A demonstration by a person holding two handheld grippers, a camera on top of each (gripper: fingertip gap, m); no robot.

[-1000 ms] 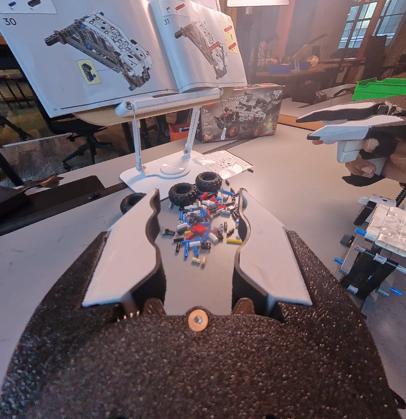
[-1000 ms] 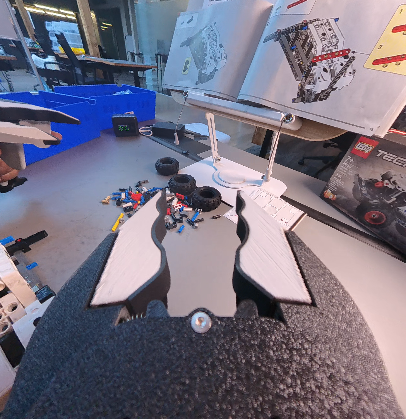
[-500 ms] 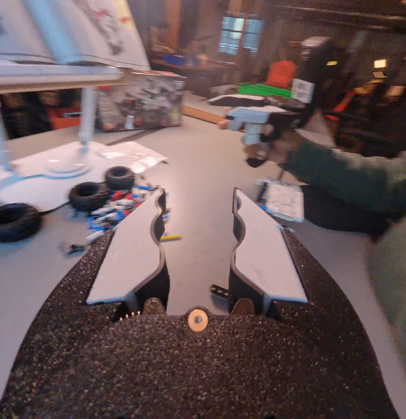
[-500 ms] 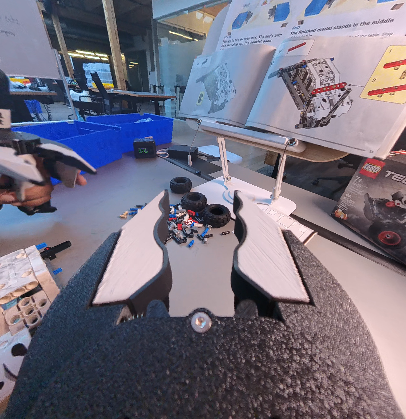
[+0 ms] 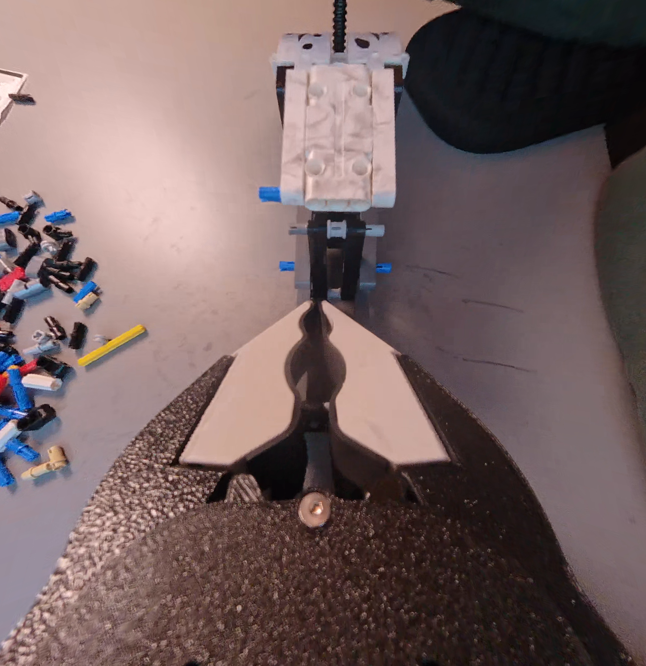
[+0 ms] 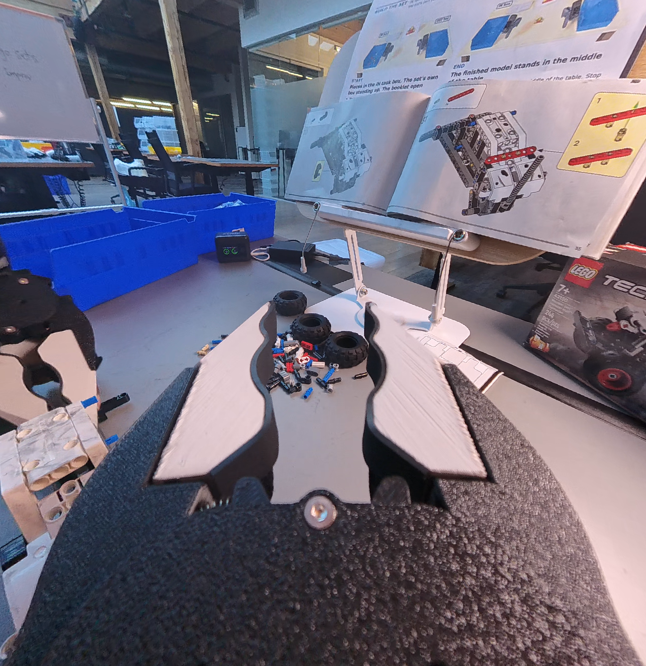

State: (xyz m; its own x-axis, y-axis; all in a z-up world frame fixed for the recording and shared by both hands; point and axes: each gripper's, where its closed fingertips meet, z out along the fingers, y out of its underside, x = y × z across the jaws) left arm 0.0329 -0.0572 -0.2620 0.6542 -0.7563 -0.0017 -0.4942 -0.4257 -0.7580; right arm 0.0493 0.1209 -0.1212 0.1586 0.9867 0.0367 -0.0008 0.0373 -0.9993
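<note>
A part-built brick model (image 5: 337,137), with white marbled panels over a black frame and blue pins, lies on the grey table (image 5: 170,126). My left gripper (image 5: 316,304) points down at its near end. Its fingers are closed, tips together on a black beam (image 5: 316,259) of the frame. The model (image 6: 43,454) and the left gripper (image 6: 36,360) also show at the left of the right wrist view. My right gripper (image 6: 318,308) is open and empty above the table. It faces a pile of small parts (image 6: 299,367) and three black tyres (image 6: 310,328).
The parts pile (image 5: 25,324) and a yellow axle (image 5: 112,345) lie left of the model. An open booklet (image 6: 458,162) sits on a white stand behind the tyres. The set's box (image 6: 602,331) is at the right, blue bins (image 6: 115,245) at the back left. A dark sleeve (image 5: 530,72) is beyond the model. Spacing between my two grippers at the tips: around 25 centimetres. To reach the yellow axle (image 5: 112,345) in a straight line is about 12 centimetres for my left fingers, about 20 centimetres for my right.
My left gripper has swung right from the parts pile, tipped down over the model and closed on its black beam. My right gripper has drawn back a little and stays open.
</note>
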